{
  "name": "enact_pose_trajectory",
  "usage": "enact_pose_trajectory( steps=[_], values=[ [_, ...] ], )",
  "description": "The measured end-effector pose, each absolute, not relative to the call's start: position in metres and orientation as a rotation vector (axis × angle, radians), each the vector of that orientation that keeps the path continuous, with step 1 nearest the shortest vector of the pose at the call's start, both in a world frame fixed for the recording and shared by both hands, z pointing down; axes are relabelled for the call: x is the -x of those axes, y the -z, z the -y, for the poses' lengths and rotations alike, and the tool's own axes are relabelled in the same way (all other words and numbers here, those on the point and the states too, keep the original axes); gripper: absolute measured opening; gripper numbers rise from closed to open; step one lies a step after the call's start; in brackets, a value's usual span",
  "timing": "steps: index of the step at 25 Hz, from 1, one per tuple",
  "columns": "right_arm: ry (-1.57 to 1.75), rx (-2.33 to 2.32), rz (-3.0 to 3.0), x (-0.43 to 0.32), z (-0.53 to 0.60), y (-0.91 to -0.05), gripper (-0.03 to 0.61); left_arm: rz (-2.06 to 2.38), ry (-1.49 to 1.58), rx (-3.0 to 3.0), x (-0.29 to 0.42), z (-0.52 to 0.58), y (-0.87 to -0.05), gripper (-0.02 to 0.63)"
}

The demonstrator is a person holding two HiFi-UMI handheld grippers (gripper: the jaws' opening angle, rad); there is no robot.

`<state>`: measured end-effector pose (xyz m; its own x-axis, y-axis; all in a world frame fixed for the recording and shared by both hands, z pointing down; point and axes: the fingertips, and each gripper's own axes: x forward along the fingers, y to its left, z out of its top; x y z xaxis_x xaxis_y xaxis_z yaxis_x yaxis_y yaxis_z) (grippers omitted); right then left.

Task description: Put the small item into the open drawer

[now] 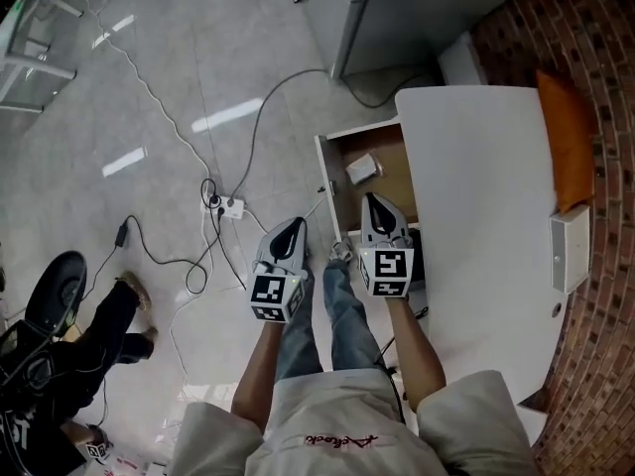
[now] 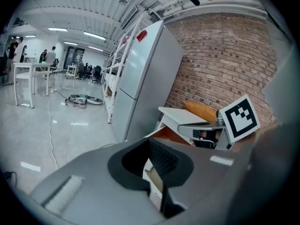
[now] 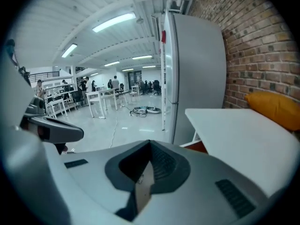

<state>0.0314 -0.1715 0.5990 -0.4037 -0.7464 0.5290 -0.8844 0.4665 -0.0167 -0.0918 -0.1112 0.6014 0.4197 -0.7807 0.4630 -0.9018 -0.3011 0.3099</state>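
The drawer point(image 1: 395, 162) of the white table stands pulled open, showing its brown inside. A small pale item point(image 1: 362, 168) lies in it near the far end. My right gripper point(image 1: 373, 199) hangs over the drawer's near part, shut, with nothing between its fingers. My left gripper point(image 1: 295, 223) is over the floor just left of the drawer front, also shut and empty. The left gripper view shows its own closed jaws point(image 2: 154, 168), the right gripper point(image 2: 206, 128) and the drawer's edge point(image 2: 164, 134). The right gripper view shows closed jaws point(image 3: 145, 177) and the tabletop point(image 3: 234, 130).
The white table point(image 1: 476, 196) stands against a brick wall point(image 1: 605, 48), with an orange cushion point(image 1: 571, 137) and a white box point(image 1: 571, 246) along its far side. A grey cabinet point(image 1: 397, 8) stands beyond the drawer. A power strip and cables point(image 1: 230, 206) lie on the floor. Another person point(image 1: 60, 355) is at the lower left.
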Motion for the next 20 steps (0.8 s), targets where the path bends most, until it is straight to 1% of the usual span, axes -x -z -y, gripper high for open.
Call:
enact_pose_trajectory(
  steps=[12, 20],
  values=[
    [-0.243, -1.355, 2.369, -0.032, 0.131, -0.466, 0.011, 1.509, -0.218, -2.201, 0.094, 0.096, -0.477, 0.009],
    [-0.187, -1.367, 2.440, -0.031, 0.126, -0.412, 0.012, 1.618, -0.182, -2.244, 0.110, 0.099, -0.417, 0.009]
  ],
)
